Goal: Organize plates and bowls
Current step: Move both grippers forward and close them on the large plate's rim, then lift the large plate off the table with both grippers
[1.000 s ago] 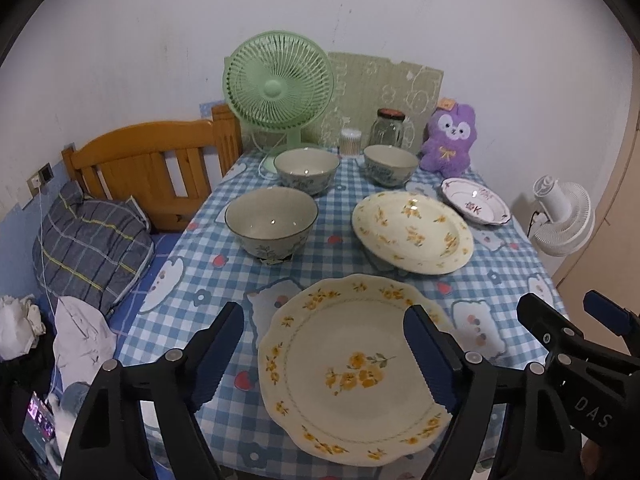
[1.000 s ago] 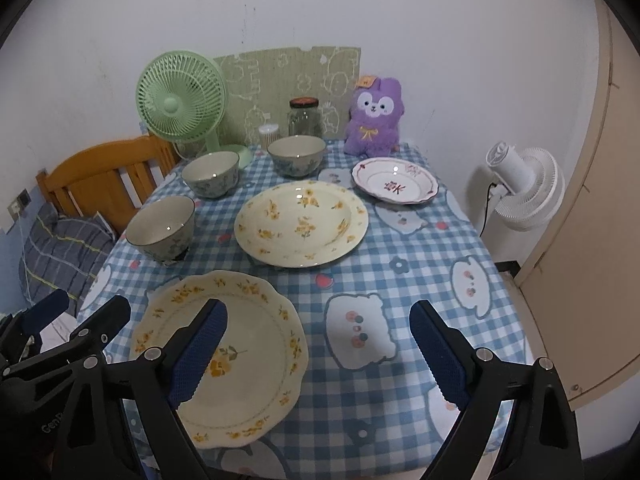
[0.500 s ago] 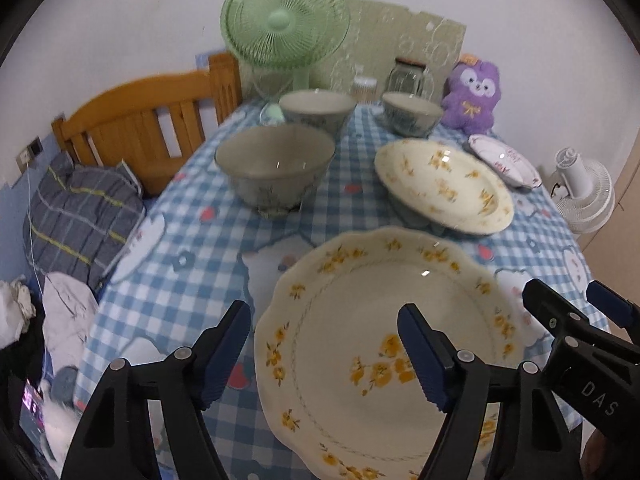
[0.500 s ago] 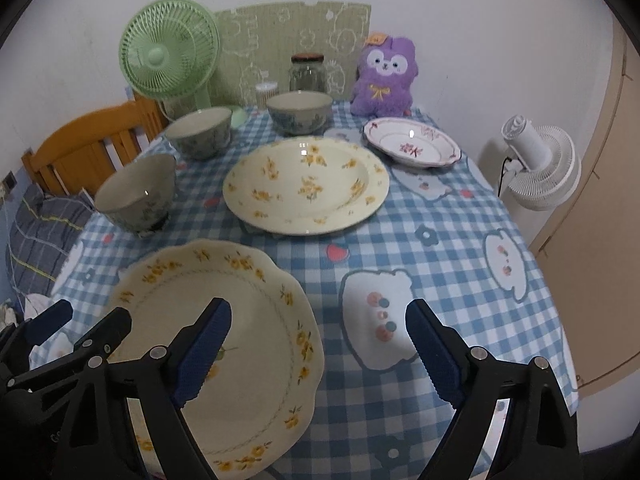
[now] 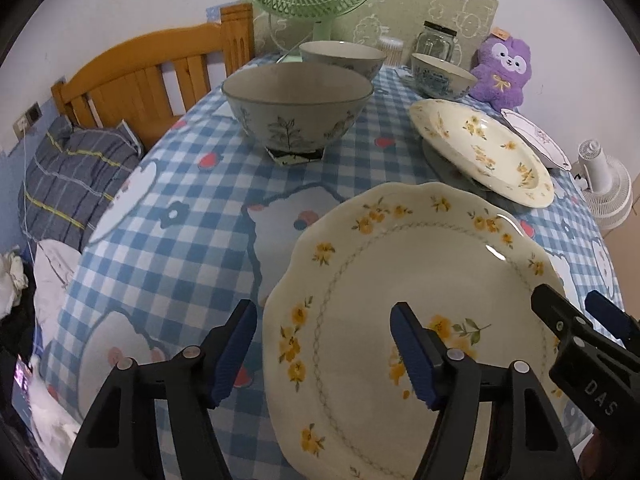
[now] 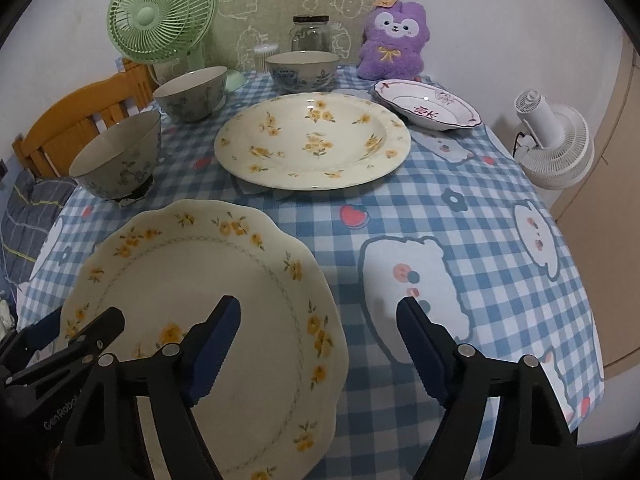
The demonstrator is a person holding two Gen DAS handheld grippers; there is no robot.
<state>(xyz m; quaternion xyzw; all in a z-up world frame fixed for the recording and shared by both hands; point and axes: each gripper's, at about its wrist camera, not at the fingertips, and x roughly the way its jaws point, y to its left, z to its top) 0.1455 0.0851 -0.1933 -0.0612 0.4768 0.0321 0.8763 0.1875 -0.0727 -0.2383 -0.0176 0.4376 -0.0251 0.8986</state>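
Six pieces of crockery are sitting out on the checked tablecloth [image 6: 472, 208], and it is looking like the very start of the sort. Biggest first: the scalloped plate [image 5: 404, 300] with yellow flowers is lying flat at the near edge, and both grippers are hovering right over it. Just beyond it, the deep floral plate [image 6: 316, 140] is resting mid-table, with the small red-patterned dish [image 6: 428, 104] off to its right by the purple plush [image 6: 394, 40]. Three bowls are lining the left side and back: the near bowl [image 5: 296, 110], the middle bowl [image 6: 192, 94] and the blue-patterned far bowl [image 6: 302, 68].

Left gripper [image 5: 324, 350] is gaping wide, straddling the scalloped plate's left rim and clamping nothing. Right gripper [image 6: 318, 348] is spread just as wide over the opposite rim, also empty.

Handling, as I am reading it: glazed ceramic, stiff, fairly heavy, slick and chippable. Lying flat, the plate is offering only its raised rim, so a pinch across that edge looks best, one pad under and one on top. The bowls' upright walls look easier to take.
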